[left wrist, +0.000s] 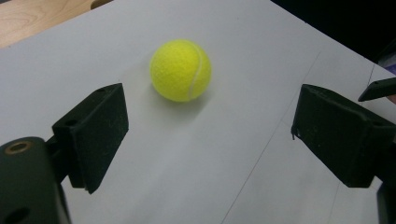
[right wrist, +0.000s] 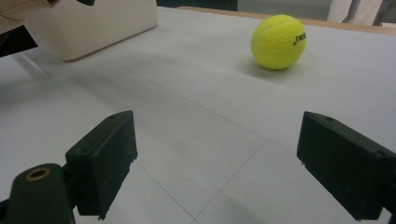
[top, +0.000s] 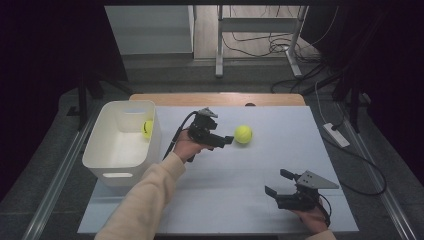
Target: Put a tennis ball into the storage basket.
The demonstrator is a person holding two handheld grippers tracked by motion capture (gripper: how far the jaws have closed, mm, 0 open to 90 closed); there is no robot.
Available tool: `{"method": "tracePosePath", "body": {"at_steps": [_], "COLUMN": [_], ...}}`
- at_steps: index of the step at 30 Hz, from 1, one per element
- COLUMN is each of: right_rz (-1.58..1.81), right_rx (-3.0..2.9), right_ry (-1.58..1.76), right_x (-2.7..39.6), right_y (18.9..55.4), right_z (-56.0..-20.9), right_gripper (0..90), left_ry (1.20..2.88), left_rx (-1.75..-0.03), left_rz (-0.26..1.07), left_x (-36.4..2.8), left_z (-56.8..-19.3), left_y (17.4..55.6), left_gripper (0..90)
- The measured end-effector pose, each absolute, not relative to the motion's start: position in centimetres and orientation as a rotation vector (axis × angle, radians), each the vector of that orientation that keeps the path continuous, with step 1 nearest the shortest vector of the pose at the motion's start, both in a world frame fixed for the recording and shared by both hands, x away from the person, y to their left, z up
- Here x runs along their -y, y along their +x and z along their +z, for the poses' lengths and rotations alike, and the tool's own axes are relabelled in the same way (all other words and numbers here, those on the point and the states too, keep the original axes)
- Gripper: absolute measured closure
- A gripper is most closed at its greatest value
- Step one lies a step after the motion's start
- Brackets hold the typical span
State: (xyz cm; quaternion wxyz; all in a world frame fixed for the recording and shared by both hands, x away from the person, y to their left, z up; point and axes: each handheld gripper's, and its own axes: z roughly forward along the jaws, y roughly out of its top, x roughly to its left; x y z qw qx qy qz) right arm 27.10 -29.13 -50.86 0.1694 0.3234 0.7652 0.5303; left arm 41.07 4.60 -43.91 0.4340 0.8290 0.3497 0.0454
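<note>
Yellow tennis ball (top: 243,134) just beyond open left tongs (top: 229,140)

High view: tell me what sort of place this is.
Probably a lab or recording workspace, not a home: a white-covered table stands in a dark-curtained bay, loose cables trail over the floor behind it, and bare metal stand legs rise at the back.

The ball (right wrist: 279,41) on the table bears a small black print on its upper right flank, as seen in the right gripper view. The letters are too small and blurred to read with certainty; they look like a short brand word in capitals. In the left gripper view the same ball (left wrist: 180,70) shows its white seam and no print. Nothing else carries readable text.
</note>
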Motion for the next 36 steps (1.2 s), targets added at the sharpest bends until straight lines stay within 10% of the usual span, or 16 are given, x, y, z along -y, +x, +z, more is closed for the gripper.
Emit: {"method": "tracePosePath", "body": {"at_steps": [36], "right_rz": [1.52], "right_rx": [-2.174], "right_ry": [0.923], "right_x": [29.0], "right_y": [27.1], "right_z": [-50.8], "right_gripper": [12.2], "left_ry": [2.099], "left_rx": [-0.867], "left_rz": [0.123], "left_x": [-1.1], "left_z": [-45.3], "left_y": [43.5], "left_gripper": [11.6]}}
